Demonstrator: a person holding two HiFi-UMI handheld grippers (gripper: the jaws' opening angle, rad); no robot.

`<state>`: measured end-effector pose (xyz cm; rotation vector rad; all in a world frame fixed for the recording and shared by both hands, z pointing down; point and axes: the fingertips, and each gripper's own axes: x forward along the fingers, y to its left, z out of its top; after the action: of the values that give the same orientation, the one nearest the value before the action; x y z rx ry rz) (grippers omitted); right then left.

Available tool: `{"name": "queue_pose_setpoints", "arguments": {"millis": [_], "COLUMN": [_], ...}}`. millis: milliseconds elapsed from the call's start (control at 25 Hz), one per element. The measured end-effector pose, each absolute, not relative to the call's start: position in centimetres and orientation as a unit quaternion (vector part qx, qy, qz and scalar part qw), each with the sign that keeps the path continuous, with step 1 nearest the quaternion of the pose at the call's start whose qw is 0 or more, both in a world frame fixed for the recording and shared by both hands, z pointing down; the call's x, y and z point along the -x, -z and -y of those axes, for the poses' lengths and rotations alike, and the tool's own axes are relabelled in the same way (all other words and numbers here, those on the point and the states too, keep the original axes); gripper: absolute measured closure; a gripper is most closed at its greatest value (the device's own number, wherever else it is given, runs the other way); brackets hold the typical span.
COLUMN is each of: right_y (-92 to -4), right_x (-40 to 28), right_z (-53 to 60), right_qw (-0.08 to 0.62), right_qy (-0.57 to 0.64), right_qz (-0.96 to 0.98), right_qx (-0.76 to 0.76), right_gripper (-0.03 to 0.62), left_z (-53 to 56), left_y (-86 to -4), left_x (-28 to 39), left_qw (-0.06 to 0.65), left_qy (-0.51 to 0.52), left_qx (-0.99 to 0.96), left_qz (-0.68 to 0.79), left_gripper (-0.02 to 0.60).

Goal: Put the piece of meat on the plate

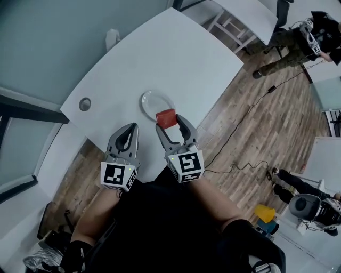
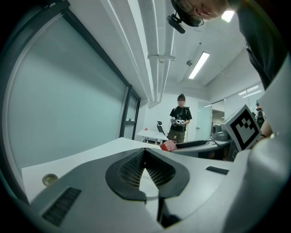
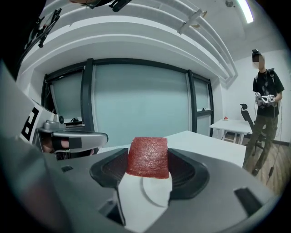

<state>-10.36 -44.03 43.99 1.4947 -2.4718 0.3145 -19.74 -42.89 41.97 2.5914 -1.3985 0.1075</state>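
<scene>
The plate is set near the front edge of the table, about midway along it. The piece of meat is clamped between the jaws of the right gripper, right above the plate's near rim. The left gripper is held just left of that one, jaws together with nothing between them, beside the plate rather than over it. A cable port is sunk into the table further left. A second table and a person are seen well behind on the right, and a cable is trailed across the floor between.
</scene>
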Motion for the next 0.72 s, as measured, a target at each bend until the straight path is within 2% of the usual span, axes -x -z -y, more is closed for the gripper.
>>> {"name": "queue_pose_setpoints", "arguments": {"millis": [720], "right_y": [-57.6], "right_x": [10.6], "right_z": [49.7], "right_qw": [0.228], "right_qy": [-0.179], "right_qz": [0.839], "right_qx": [-0.461], "right_gripper": [0.319], "left_z": [47.9], "left_y": [-52.9], "left_x": [17.2], "left_qw": [0.170], "left_qy": [-0.134], "left_qx": [-0.851], "left_qz": [0.478], "left_gripper": [0.589]}}
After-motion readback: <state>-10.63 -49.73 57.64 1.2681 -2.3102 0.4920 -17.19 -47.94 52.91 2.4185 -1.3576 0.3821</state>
